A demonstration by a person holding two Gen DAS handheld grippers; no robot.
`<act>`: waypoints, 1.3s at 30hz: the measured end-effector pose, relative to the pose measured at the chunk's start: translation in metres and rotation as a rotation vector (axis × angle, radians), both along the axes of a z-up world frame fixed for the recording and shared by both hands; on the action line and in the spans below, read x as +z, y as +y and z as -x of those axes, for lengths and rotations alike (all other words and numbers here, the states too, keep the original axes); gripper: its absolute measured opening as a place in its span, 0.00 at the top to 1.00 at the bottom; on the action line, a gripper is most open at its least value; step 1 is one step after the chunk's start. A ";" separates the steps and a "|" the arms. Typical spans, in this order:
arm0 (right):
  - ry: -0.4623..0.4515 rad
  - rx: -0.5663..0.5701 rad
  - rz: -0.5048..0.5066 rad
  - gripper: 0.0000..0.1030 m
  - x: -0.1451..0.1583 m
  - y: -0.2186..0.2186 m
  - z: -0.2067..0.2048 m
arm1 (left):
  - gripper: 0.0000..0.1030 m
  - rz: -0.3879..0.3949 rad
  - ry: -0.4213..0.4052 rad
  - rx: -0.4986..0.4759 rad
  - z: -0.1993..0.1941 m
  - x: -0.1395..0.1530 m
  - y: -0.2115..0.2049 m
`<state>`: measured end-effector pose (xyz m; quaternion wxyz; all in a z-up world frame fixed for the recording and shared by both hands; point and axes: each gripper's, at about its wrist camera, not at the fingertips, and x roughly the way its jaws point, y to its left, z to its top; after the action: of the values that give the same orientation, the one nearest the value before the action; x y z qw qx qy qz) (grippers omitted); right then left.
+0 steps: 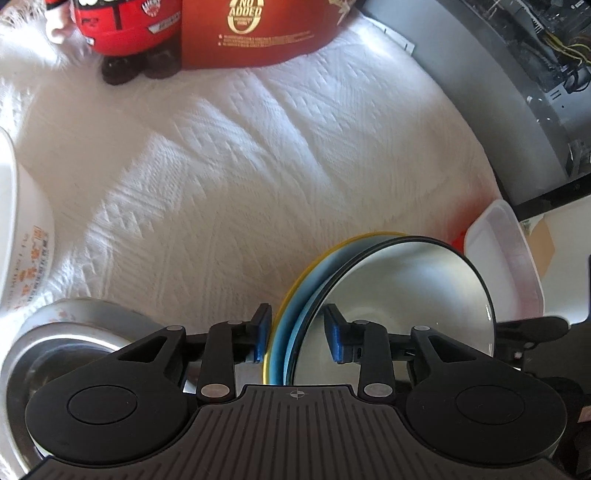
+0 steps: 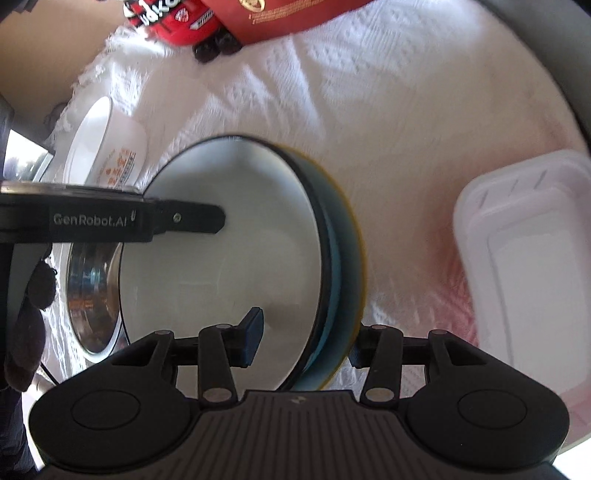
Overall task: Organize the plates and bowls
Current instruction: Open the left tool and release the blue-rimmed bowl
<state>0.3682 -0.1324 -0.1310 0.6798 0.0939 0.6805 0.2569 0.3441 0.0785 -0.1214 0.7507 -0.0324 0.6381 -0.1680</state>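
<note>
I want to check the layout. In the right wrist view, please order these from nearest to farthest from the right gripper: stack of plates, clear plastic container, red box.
1. stack of plates: between the fingers of the right gripper.
2. clear plastic container: on the right side, on the white cloth.
3. red box: at the far top edge.
</note>
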 end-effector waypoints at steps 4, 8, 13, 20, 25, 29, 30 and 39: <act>0.028 0.008 -0.015 0.52 -0.005 0.004 0.000 | 0.62 -0.001 0.006 0.004 0.000 -0.005 -0.002; -0.007 0.041 -0.006 0.53 0.000 0.009 -0.002 | 0.63 0.024 0.017 0.047 0.000 -0.007 0.006; -0.074 0.062 0.011 0.53 0.010 0.014 -0.017 | 0.63 0.028 0.029 0.094 -0.001 -0.009 0.012; -0.103 0.063 0.016 0.54 0.008 0.015 -0.054 | 0.63 0.066 0.038 0.149 0.000 -0.008 0.018; -0.093 0.059 0.028 0.55 0.007 0.013 -0.055 | 0.66 0.099 0.038 0.165 0.005 -0.006 0.021; -0.114 0.067 0.069 0.55 0.012 0.007 -0.044 | 0.71 0.175 0.014 0.186 0.007 0.008 0.029; -0.141 0.072 0.081 0.54 0.017 0.005 -0.042 | 0.73 0.170 0.000 0.190 0.008 0.013 0.030; -0.354 0.075 0.086 0.54 0.076 0.009 -0.045 | 0.75 0.232 -0.067 0.254 0.020 0.046 0.056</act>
<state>0.4129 -0.1231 -0.0552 0.7822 -0.0074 0.5638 0.2650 0.3244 0.1346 -0.0758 0.7779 -0.1938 0.5798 -0.1454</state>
